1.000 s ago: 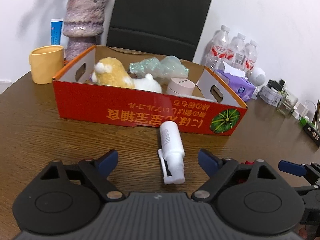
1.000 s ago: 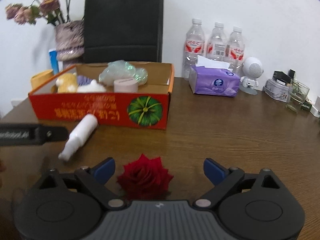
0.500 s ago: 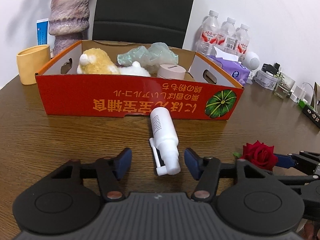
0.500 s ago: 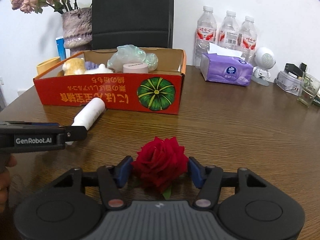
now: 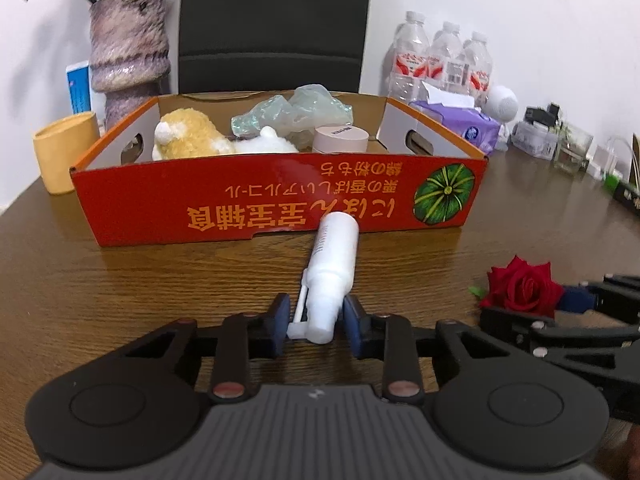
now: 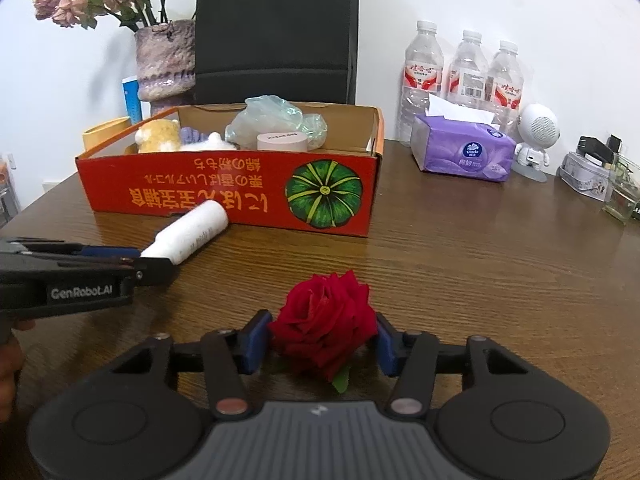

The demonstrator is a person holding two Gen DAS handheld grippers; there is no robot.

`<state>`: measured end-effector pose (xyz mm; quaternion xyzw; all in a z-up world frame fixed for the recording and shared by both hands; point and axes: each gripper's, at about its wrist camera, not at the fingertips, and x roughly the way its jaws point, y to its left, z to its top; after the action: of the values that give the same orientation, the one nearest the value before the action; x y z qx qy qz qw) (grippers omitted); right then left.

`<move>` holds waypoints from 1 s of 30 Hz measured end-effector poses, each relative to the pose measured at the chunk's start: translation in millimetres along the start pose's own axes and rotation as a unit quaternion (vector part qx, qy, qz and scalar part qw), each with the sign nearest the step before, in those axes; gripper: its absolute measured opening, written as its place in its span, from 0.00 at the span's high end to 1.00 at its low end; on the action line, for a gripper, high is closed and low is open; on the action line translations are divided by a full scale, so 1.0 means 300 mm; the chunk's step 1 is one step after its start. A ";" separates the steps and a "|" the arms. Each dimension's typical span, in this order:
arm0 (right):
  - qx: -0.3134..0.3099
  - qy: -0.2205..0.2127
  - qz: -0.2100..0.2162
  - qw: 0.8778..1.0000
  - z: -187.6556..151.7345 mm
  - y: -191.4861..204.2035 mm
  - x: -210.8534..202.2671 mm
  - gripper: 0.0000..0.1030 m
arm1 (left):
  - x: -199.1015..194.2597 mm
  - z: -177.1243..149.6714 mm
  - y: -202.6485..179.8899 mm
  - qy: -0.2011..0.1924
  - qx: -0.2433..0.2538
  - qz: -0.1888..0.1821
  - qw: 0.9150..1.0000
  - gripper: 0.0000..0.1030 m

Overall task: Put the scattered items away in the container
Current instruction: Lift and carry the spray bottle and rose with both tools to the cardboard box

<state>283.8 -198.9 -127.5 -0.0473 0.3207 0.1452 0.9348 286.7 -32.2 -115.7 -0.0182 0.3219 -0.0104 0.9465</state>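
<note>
A white spray bottle (image 5: 332, 272) lies on the wooden table, its base against the front wall of the red cardboard box (image 5: 160, 200). My left gripper (image 5: 316, 322) is shut on the bottle's nozzle end. A red rose (image 6: 326, 326) sits between the pads of my right gripper (image 6: 322, 338), which is shut on it low over the table. The bottle (image 6: 188, 234) and the box (image 6: 132, 188) also show in the right wrist view. The box holds a plush toy (image 5: 188, 140), a crumpled plastic bag (image 5: 292, 112) and a pink jar (image 5: 340, 140).
A vase (image 5: 128, 56), a yellow cup (image 5: 64, 148) and a black chair (image 5: 276, 24) stand behind and left of the box. Water bottles (image 6: 464, 76), a purple tissue pack (image 6: 464, 148), a white speaker (image 6: 538, 140) and small jars (image 6: 620, 196) line the back right.
Both grippers moved forward and closed: the left onto the spray bottle's nozzle end, the right onto the rose.
</note>
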 end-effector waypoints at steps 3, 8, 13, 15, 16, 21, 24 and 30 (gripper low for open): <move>-0.002 -0.002 0.006 1.000 0.001 0.002 0.001 0.60 | -0.001 -0.004 -0.014 -0.002 0.012 0.004 1.000 0.75; -0.005 -0.003 0.009 1.000 0.002 0.005 0.002 0.62 | -0.001 -0.008 -0.015 -0.004 0.013 0.005 1.000 0.75; -0.001 -0.005 0.000 1.000 0.002 0.004 0.002 0.65 | -0.015 -0.016 0.005 -0.010 -0.007 0.007 1.000 0.76; 0.001 -0.009 -0.006 1.000 0.002 0.003 -0.002 0.68 | -0.026 -0.020 0.016 -0.013 -0.017 0.011 1.000 0.77; 0.002 -0.014 -0.010 1.000 0.001 0.003 -0.008 0.69 | -0.035 -0.022 0.021 -0.018 -0.019 0.014 1.000 0.77; 0.011 -0.034 -0.016 0.999 -0.013 -0.001 -0.048 0.70 | -0.106 -0.039 0.028 -0.050 -0.016 0.022 0.998 0.81; 0.012 -0.045 -0.015 0.999 -0.023 0.004 -0.077 0.70 | -0.150 -0.056 0.039 -0.059 -0.019 0.021 0.998 0.82; 0.013 -0.054 -0.014 0.998 -0.048 0.022 -0.120 0.70 | -0.225 -0.087 0.067 -0.077 -0.027 0.014 0.997 0.82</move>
<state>246.4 -203.9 -116.8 -0.0314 0.2711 0.1306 0.9531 217.3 -10.6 -96.0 -0.0401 0.2488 0.0135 0.9676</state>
